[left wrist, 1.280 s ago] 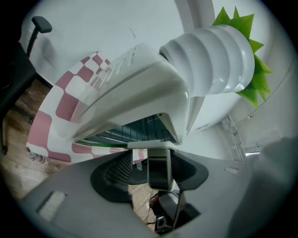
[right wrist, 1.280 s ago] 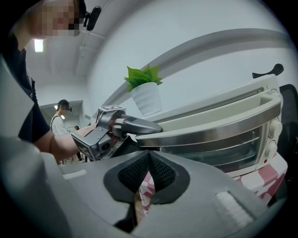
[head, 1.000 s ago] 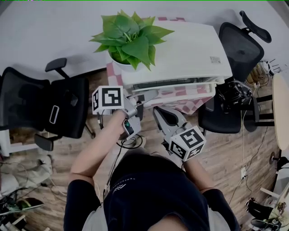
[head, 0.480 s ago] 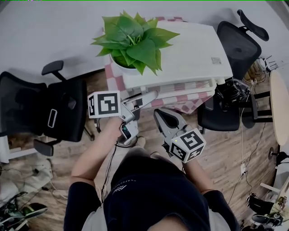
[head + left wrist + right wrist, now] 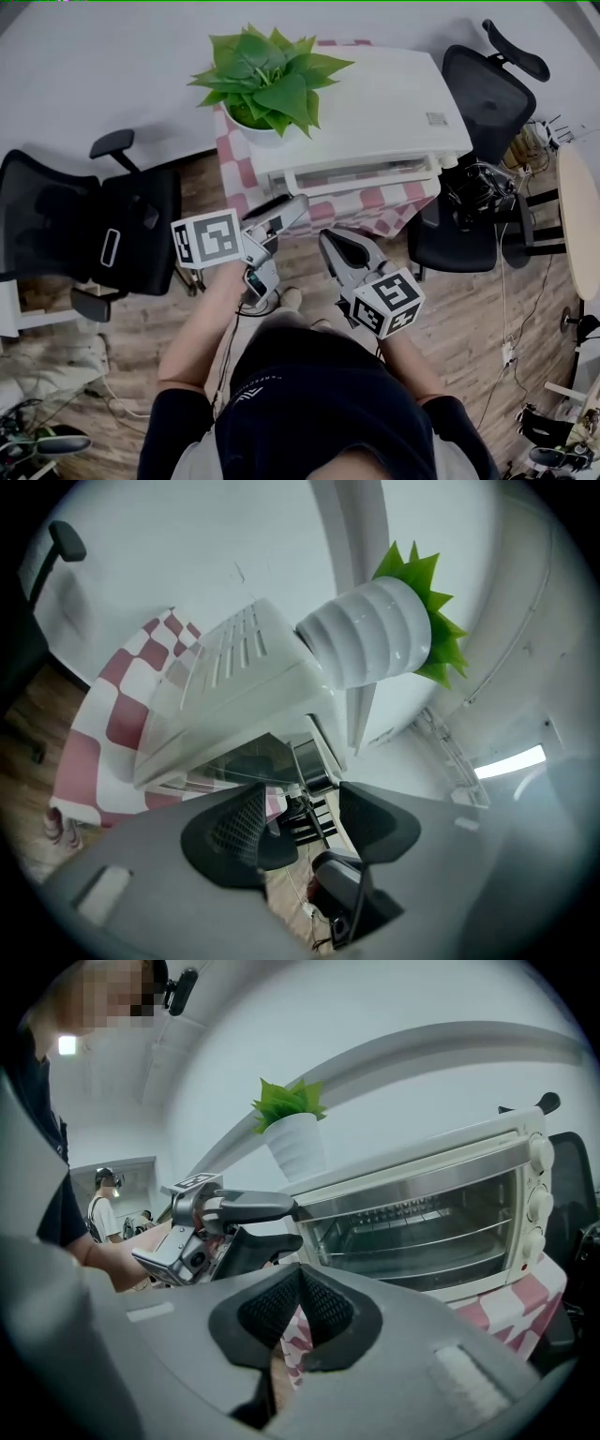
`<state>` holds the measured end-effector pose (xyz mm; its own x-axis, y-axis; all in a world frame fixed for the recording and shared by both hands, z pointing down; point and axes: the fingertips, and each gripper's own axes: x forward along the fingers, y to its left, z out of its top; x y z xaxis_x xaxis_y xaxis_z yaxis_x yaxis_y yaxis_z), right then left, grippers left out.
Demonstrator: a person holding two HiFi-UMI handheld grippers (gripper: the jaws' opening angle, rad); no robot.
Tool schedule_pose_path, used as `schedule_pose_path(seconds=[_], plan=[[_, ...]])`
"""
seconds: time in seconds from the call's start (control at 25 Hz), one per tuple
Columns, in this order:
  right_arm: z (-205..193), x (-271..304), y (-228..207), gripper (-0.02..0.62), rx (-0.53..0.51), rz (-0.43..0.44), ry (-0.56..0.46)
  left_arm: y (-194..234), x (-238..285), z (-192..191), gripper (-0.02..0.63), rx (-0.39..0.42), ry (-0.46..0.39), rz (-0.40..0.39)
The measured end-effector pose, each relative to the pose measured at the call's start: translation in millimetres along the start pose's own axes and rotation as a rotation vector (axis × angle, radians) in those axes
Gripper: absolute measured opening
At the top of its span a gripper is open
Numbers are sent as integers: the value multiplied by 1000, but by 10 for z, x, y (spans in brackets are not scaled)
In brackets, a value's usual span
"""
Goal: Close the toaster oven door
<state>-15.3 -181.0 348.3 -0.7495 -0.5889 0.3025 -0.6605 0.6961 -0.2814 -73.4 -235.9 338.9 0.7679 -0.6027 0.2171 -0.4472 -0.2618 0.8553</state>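
The white toaster oven [image 5: 375, 112] stands on a red-checked cloth [image 5: 375, 202]. Its glass door [image 5: 361, 173] is up against the front; the right gripper view shows the door [image 5: 422, 1232] closed over the racks. My left gripper [image 5: 291, 211] hangs just off the oven's front left corner, apart from it. Its jaws have just been closing but remain open, with nothing between them [image 5: 300, 822]. My right gripper [image 5: 336, 246] is lower and nearer me, its pads [image 5: 281, 1312] together on nothing. From it I see the left gripper [image 5: 291, 1222] beside the oven.
A potted plant [image 5: 272, 80] sits on the oven's left end. Black office chairs stand at the left [image 5: 103, 225], behind the oven at the right [image 5: 478, 94] and beside the table [image 5: 459, 234]. A round table edge [image 5: 581, 225] and floor cables are at the far right.
The oven door has swung up from hanging open to closed. My left gripper has drawn back from it toward the left and rolled. The right gripper has barely moved.
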Motion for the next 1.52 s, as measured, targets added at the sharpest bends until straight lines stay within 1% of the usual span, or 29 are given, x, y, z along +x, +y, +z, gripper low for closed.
schedule_pose_path(seconds=[0.08, 0.16, 0.28, 0.36, 0.48, 0.52, 0.6, 0.68, 0.8, 0.92, 1.04, 1.16, 1.36, 1.52], plan=[[-10, -74, 21, 2, -5, 3, -7, -1, -53, -12, 249, 28, -30, 28], [-11, -158, 25, 2, -12, 1, -18, 4, -106, -11, 218, 66, -70, 62], [-13, -288, 21, 2, -16, -3, -33, 16, -189, -31, 185, 100, -157, 82], [-20, -374, 18, 2, -20, -6, -42, 34, -288, -39, 158, 124, -201, 121], [-47, -491, -5, 2, -23, -22, -50, -14, -353, -94, 113, 158, -233, 139], [-61, -530, -13, 2, -21, -29, -52, -46, -358, -123, 99, 186, -238, 148], [-87, -606, -28, 2, -14, -42, -56, -123, -383, -144, 74, 277, -264, 186], [-94, -665, -38, 2, -11, -56, -62, -221, -413, -142, 14, 350, -310, 211], [-85, -744, -27, 2, -17, -70, -77, -370, -445, -183, 12, 396, -352, 196], [-89, -835, -16, 2, -22, -84, -91, -481, -451, -272, 11, 435, -353, 185], [-122, -931, -14, 2, -21, -107, -102, -546, -451, -378, 12, 488, -342, 193], [-161, -1016, -20, 2, -9, -127, -113, -596, -458, -483, 11, 562, -322, 223], [-224, -1165, -72, 2, 6, -166, -129, -677, -458, -615, 14, 720, -315, 291], [-216, -1269, -121, 2, 12, -195, -154, -711, -436, -748, 14, 801, -276, 316]])
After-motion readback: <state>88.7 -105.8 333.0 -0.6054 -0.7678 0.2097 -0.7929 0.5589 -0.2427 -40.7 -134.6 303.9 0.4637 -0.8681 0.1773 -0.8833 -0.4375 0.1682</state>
